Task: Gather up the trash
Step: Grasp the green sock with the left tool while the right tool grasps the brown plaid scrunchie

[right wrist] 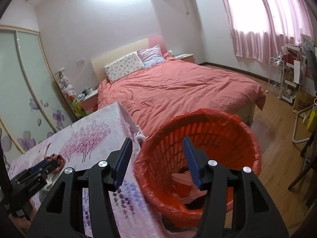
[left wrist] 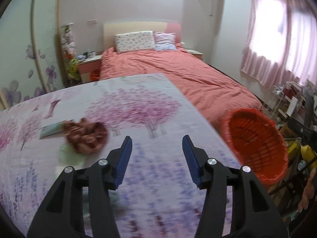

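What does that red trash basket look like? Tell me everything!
The red trash basket is round, with plastic lattice walls full of slots, lined with a thin red bag folded over its rim. It stands on the wooden floor, close beside the flowered table's edge and in front of the bed. Inside lie pinkish scraps. The open right gripper hovers above its mouth, touching nothing.

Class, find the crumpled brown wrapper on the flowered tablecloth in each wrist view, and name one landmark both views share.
Left wrist view: the crumpled brown wrapper lies left of centre, beyond the left claw's left finger.
Right wrist view: it sits small at lower left, by the other claw.
Shared landmark: the red basket beside the table.
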Demonstrator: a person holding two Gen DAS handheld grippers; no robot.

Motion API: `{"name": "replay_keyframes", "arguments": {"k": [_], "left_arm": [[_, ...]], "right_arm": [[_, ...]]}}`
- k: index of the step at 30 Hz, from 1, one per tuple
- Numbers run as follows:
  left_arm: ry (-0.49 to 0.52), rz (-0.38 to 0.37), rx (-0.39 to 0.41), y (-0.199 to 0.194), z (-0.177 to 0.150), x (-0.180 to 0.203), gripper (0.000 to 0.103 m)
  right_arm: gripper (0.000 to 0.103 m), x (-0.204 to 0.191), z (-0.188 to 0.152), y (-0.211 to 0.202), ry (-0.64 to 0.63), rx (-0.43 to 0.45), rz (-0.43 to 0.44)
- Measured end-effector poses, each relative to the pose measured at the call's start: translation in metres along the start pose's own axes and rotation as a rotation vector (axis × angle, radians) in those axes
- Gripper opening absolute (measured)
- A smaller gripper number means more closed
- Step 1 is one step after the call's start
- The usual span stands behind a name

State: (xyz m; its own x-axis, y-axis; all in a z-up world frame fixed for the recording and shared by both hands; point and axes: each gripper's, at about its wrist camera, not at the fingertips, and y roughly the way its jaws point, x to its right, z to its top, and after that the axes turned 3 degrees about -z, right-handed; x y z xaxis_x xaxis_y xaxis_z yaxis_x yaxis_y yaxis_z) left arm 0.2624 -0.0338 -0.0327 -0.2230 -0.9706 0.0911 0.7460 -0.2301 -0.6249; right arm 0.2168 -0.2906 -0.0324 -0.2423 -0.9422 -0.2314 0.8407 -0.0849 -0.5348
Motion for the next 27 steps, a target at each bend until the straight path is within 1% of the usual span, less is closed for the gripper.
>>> {"name": "replay_keyframes", "arguments": {"k": [3, 5, 9, 11, 13, 15, 18, 21, 23, 25, 27], "left_arm": [[-0.024, 0.037, 0.001, -0.004, -0.004, -0.028, 0.055], [-0.044, 0.075, -0.001, -0.006, -0.008, -0.053, 0.056], [-0.096, 0.135, -0.026, -0.005, -0.015, -0.099, 0.056], [-0.122, 0.152, -0.046, -0.001, -0.018, -0.12, 0.056], [-0.143, 0.144, -0.076, 0.006, -0.021, -0.137, 0.056], [-0.146, 0.129, -0.098, 0.014, -0.025, -0.144, 0.056], [-0.134, 0.097, -0.123, 0.021, -0.03, -0.145, 0.06], [-0.111, 0.105, -0.165, 0.034, -0.034, -0.142, 0.062], [-0.116, 0.097, -0.198, 0.042, -0.036, -0.143, 0.062], [-0.118, 0.085, -0.204, 0.045, -0.038, -0.142, 0.064], [-0.11, 0.095, -0.207, 0.046, -0.037, -0.14, 0.064]], "right_arm": [[0.054, -0.017, -0.006, 0.003, -0.036, -0.019, 0.015], [0.054, -0.026, -0.009, 0.005, -0.063, -0.034, 0.027], [0.054, -0.042, -0.016, 0.011, -0.096, -0.063, 0.045], [0.054, -0.051, -0.02, 0.015, -0.108, -0.076, 0.052], [0.054, -0.059, -0.023, 0.019, -0.12, -0.091, 0.06], [0.054, -0.067, -0.027, 0.021, -0.132, -0.103, 0.066], [0.054, -0.078, -0.031, 0.024, -0.154, -0.118, 0.074], [0.054, -0.088, -0.035, 0.026, -0.175, -0.13, 0.079], [0.054, -0.092, -0.037, 0.027, -0.187, -0.136, 0.081], [0.054, -0.097, -0.038, 0.029, -0.199, -0.144, 0.08], [0.054, -0.102, -0.04, 0.032, -0.201, -0.153, 0.081]]}}
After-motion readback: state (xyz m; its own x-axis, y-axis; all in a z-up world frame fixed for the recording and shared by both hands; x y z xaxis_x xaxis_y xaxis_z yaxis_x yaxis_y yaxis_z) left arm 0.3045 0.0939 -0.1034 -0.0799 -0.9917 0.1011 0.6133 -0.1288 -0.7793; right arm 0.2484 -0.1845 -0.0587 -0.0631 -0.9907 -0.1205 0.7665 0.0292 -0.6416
